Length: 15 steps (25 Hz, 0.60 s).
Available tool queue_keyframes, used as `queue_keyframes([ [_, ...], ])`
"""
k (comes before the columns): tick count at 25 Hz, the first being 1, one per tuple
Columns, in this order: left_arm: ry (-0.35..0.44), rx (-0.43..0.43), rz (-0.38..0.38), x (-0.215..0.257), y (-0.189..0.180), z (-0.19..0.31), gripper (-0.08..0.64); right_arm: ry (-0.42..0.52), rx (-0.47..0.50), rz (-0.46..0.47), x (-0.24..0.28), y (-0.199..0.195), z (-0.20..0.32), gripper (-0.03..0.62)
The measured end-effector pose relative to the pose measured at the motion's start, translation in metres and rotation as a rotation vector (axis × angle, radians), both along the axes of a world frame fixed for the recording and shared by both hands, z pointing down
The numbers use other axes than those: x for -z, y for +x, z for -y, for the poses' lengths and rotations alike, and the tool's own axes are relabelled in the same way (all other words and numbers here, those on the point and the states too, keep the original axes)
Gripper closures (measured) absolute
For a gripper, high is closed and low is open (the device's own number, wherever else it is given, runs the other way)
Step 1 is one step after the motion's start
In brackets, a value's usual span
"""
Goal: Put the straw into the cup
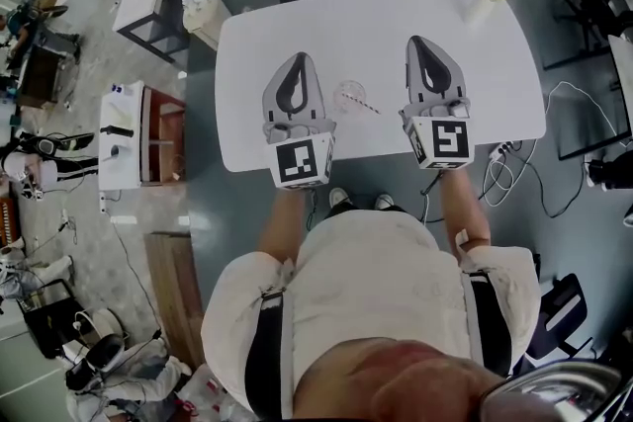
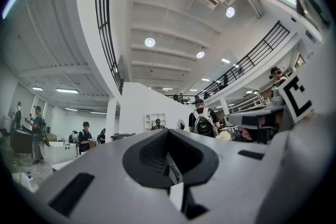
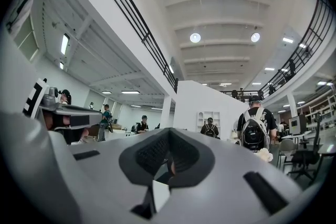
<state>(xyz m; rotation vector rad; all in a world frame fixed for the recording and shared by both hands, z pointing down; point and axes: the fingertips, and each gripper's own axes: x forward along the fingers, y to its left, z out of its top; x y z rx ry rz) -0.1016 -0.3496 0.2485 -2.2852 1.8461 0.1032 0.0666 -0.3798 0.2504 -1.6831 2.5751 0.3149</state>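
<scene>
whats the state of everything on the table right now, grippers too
left grey two-jaw gripper: shut, nothing between the jaws
right grey two-jaw gripper: shut, nothing between the jaws
clear plastic cup: upright on the white table, between the grippers, untouched
striped straw: slants from the cup toward the right gripper; cannot tell if its end is inside
white vase of pink flowers: upright, far right corner

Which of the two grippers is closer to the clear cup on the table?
The left gripper: in the head view it sits just beside the cup, while the right gripper is farther off, past the straw.
</scene>
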Motion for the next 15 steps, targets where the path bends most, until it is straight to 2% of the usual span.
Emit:
queue_keyframes([
  [15, -0.008, 0.014, 0.005, -0.005, -0.004, -0.003, 0.558, -0.003, 0.051, -0.017, -0.003, -0.018, -0.001, 0.591],
])
